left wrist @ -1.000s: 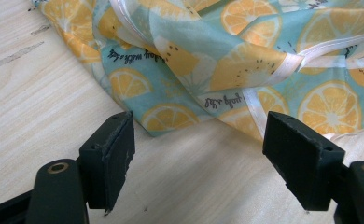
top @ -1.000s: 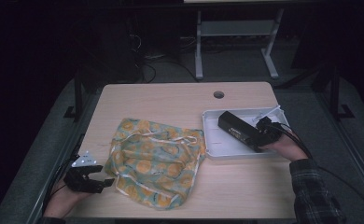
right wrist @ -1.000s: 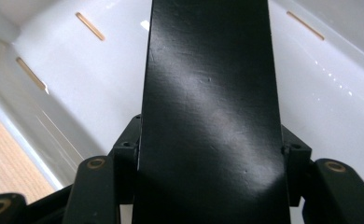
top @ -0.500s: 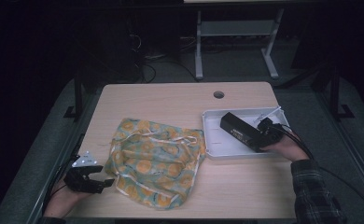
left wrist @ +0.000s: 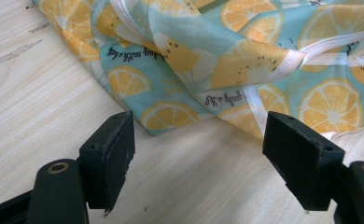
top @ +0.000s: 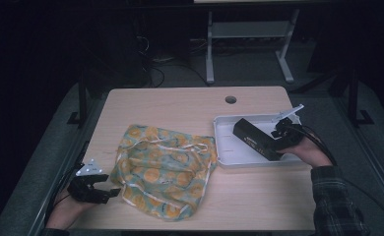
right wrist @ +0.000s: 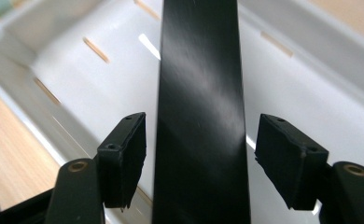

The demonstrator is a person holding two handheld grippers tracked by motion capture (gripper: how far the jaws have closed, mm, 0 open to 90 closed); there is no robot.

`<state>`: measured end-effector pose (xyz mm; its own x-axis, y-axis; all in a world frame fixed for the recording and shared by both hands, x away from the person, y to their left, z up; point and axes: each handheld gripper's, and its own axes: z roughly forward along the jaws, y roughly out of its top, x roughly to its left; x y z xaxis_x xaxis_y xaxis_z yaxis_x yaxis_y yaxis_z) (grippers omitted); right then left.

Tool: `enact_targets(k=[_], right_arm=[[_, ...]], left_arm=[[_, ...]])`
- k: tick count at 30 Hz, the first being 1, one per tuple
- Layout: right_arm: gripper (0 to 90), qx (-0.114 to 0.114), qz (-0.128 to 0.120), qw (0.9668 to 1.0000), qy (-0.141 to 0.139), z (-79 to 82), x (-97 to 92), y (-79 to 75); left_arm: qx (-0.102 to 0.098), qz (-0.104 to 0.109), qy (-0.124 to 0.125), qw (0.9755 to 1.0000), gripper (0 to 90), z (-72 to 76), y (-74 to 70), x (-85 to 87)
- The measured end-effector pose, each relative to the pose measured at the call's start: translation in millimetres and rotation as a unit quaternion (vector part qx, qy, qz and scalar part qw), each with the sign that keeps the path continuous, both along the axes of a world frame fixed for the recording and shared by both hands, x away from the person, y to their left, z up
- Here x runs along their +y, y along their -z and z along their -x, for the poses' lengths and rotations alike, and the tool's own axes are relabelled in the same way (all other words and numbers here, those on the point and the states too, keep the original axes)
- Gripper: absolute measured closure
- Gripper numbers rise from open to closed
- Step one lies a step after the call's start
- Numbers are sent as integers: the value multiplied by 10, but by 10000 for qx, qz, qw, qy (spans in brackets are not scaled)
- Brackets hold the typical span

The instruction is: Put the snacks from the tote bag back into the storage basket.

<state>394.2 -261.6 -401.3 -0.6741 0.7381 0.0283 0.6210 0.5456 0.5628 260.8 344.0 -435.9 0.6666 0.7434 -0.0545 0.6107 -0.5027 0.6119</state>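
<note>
A long black box (top: 254, 140) lies slantwise in the white tray (top: 229, 161) at the table's right. My right gripper (top: 274, 144) straddles its near end. In the right gripper view the box (right wrist: 201, 70) runs up between the jaws, which have just been opening and stand a little off both its sides, so the gripper is open. A crumpled cloth with an orange-slice print (top: 165, 169) lies left of the tray. My left gripper (top: 112, 192) rests open at the table's front left, its jaws just short of the cloth's hem (left wrist: 245, 60), with bare wood between them.
The tray's wall (right wrist: 54, 93) has narrow slots. A round cable hole (top: 231, 100) sits near the table's far edge. Bare tabletop stretches behind the cloth and along the front. A metal stand (top: 249, 34) and cables lie on the dark floor beyond.
The right hand has risen slightly over the tray and its jaws stand wider around the black box, which has shifted a little in the tray. The left gripper and cloth have not moved.
</note>
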Motion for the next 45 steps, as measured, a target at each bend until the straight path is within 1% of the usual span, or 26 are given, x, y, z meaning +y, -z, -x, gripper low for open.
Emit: enact_targets(k=[1,2,3,5,7,8,9,10,11,13,14,15,16,17,18,19,20,21,22,25,27,28,31,32,36,45], right_arm=[[337,0,0,10000,0,0,0,0],[345,-33,4,10000,9,2,10,-46],[400,-104,-83,9998,158,-8,26,-153],[463,-117,-158,9993,302,-27,35,-224],[538,-115,-234,9990,351,-61,49,-277],[587,-101,-262,9989,381,-86,53,-293],[587,-101,-262,9989,381,-86,53,-293],[698,-109,-283,9985,467,-150,59,-310],[698,-109,-283,9985,467,-150,59,-310],[798,-50,-299,9982,520,-219,62,-302],[829,-41,-275,9984,501,-258,68,-290],[881,-4,-203,9985,504,-338,71,-269],[896,8,-148,9986,513,-374,70,-264],[896,8,-148,9986,513,-374,70,-264],[898,-6,-137,9986,517,-439,66,-261],[898,-6,-137,9986,517,-439,66,-261],[899,-5,-150,9986,501,-498,65,-257],[899,-5,-150,9986,501,-498,65,-257],[899,39,-83,9988,484,-554,78,-241],[899,49,-62,9989,453,-624,100,-212],[899,42,-2,9991,433,-680,120,-180],[899,88,15,9990,444,-707,134,-164],[899,92,6,9991,411,-756,155,-120],[899,153,1,9991,398,-794,181,-68],[899,257,174,9990,309,-833,243,27],[899,350,228,9990,183,-828,304,75]], left_arm=[[0,0,0,10000,249,0,0,0],[-1,5,-2,10000,249,-1,0,0],[1,2,-1,10000,248,-1,1,0],[4,4,-2,10000,248,-3,0,-3],[-20,9,2,10000,248,-2,-15,-10],[-21,11,-3,10000,248,-2,-18,-12],[-21,11,-3,10000,249,-2,-18,-12],[-23,12,-4,10000,249,0,-20,-13],[-23,11,-5,10000,249,0,-19,-13],[-25,11,-6,10000,249,-2,-16,-15],[-26,26,-11,10000,249,-1,-15,-19],[-21,30,-15,10000,249,2,-14,-23],[-25,27,6,10000,249,3,-12,-27],[-25,27,6,10000,249,3,-12,-27],[-20,30,7,10000,249,7,-9,-27],[-20,30,7,10000,249,7,-9,-27],[-11,33,3,10000,249,10,-7,-23],[-11,33,3,10000,249,10,-7,-23],[-21,26,4,10000,249,12,-9,-21],[-40,17,16,10000,249,14,-15,-22],[-19,13,22,10000,249,13,-12,-28],[-23,6,29,10000,249,13,-11,-31],[-18,-4,36,10000,249,13,-8,-33],[-15,3,34,10000,249,13,-7,-31],[-11,35,13,10000,249,18,-3,-21],[-6,24,16,10000,249,21,-7,-20]])
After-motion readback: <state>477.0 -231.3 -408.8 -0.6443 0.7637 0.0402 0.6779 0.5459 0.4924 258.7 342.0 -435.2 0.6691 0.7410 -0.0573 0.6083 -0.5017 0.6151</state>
